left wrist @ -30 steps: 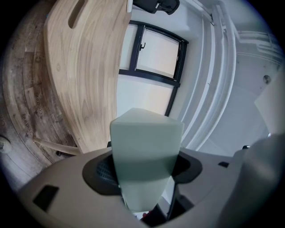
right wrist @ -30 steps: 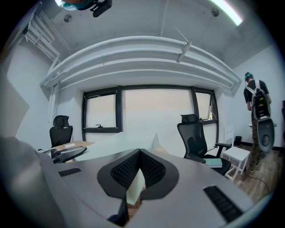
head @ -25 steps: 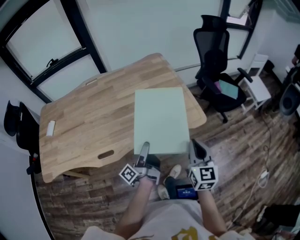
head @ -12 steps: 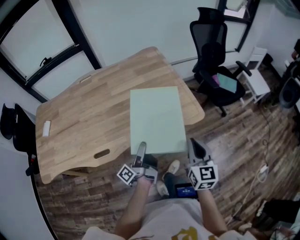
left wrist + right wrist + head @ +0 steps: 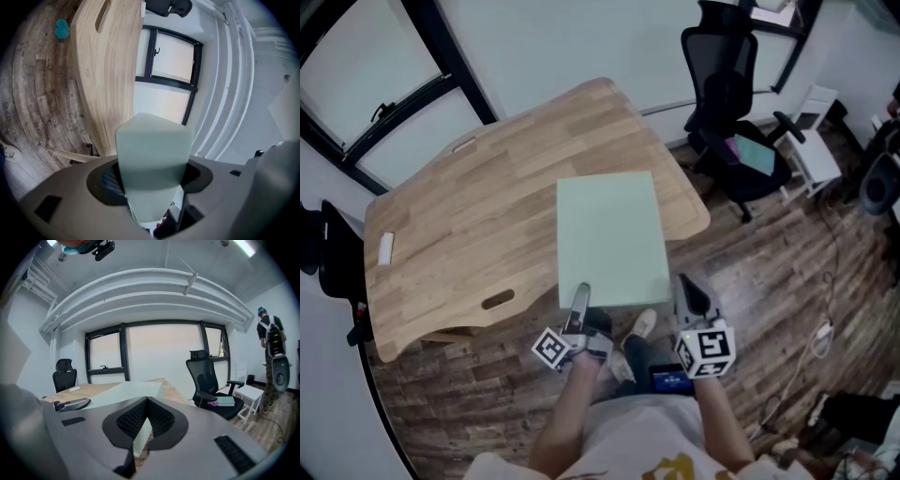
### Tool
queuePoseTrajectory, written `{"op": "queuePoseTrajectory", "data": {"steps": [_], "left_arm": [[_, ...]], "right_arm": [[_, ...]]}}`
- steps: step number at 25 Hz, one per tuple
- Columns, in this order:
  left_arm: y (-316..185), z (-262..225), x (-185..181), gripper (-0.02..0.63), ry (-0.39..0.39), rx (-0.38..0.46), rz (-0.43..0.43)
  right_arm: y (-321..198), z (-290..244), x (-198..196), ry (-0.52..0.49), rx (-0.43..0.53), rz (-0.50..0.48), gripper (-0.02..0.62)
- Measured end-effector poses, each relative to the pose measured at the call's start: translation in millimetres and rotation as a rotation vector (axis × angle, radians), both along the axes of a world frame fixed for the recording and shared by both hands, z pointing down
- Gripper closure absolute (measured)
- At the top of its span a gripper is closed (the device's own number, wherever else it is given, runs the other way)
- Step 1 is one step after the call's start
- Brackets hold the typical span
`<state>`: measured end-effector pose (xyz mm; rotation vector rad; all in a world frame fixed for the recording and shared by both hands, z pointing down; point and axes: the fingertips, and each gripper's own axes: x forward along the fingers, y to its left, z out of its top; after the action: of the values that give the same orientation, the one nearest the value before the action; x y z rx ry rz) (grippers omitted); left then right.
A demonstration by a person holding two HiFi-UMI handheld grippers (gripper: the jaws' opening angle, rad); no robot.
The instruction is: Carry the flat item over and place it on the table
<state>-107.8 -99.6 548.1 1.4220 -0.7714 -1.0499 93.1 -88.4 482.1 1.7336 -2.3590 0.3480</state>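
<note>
A flat pale green board (image 5: 609, 239) is held level above the near right part of the wooden table (image 5: 469, 216). My left gripper (image 5: 581, 298) is shut on the board's near edge at its left corner. My right gripper (image 5: 682, 289) grips the near right corner. In the left gripper view the board (image 5: 152, 154) runs out from between the jaws of the left gripper (image 5: 150, 180). In the right gripper view the jaws of the right gripper (image 5: 145, 420) close on the board's thin edge (image 5: 142, 437), and its top (image 5: 126, 392) stretches toward the table.
A black office chair (image 5: 731, 103) stands right of the table, with a white side table (image 5: 811, 173) beyond it. A small white object (image 5: 385, 248) lies near the table's left edge. A person (image 5: 272, 348) stands at the far right. A second chair (image 5: 63, 373) is by the windows.
The board has come a little farther over the table, still held level by both grippers. The table and chair have shifted slightly in the head view.
</note>
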Motion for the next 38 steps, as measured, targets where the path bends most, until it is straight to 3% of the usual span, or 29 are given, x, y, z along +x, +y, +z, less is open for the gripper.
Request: {"op": "queuePoseTrajectory", "data": {"steps": [38], "left_arm": [[19, 63, 5, 0.318, 0.013, -0.13, -0.013]], "right_arm": [[7, 53, -9, 0.019, -0.112, -0.02, 0.597]]}}
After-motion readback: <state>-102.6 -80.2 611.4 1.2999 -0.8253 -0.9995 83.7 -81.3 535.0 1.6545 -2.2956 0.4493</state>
